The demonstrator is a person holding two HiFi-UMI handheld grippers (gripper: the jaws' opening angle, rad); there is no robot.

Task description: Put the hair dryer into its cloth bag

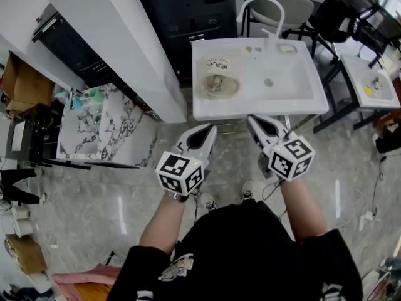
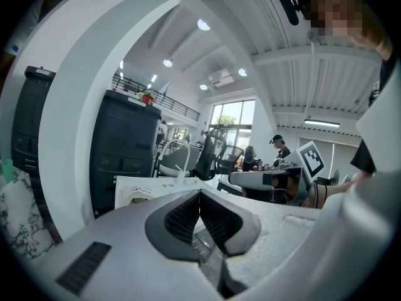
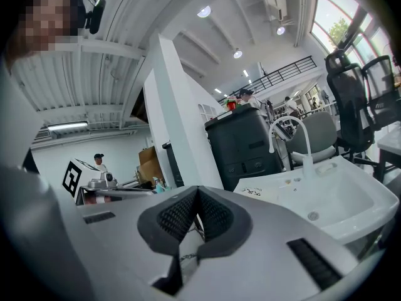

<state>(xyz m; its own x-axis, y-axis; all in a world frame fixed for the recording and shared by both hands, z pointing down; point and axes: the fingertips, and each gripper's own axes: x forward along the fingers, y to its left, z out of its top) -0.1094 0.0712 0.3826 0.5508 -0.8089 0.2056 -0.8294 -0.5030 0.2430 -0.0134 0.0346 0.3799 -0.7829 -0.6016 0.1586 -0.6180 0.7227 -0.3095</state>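
The left gripper (image 1: 208,130) and the right gripper (image 1: 254,120), jaws together on nothing, hover just short of the surface's (image 1: 263,110) near edge, likely a resting pose, while the beige cloth bag (image 1: 219,81) lies at its left end, too small to tell whether the hair dryer sits inside.

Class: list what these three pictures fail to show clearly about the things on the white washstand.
- Beige bundle on the washstand, head view: too small to tell hair dryer from cloth bag.
- Same bundle, left gripper view: mostly hidden behind the left gripper.
- Right gripper view: the right gripper hides it.
- Small items at the washstand's back edge, head view: too small to identify.
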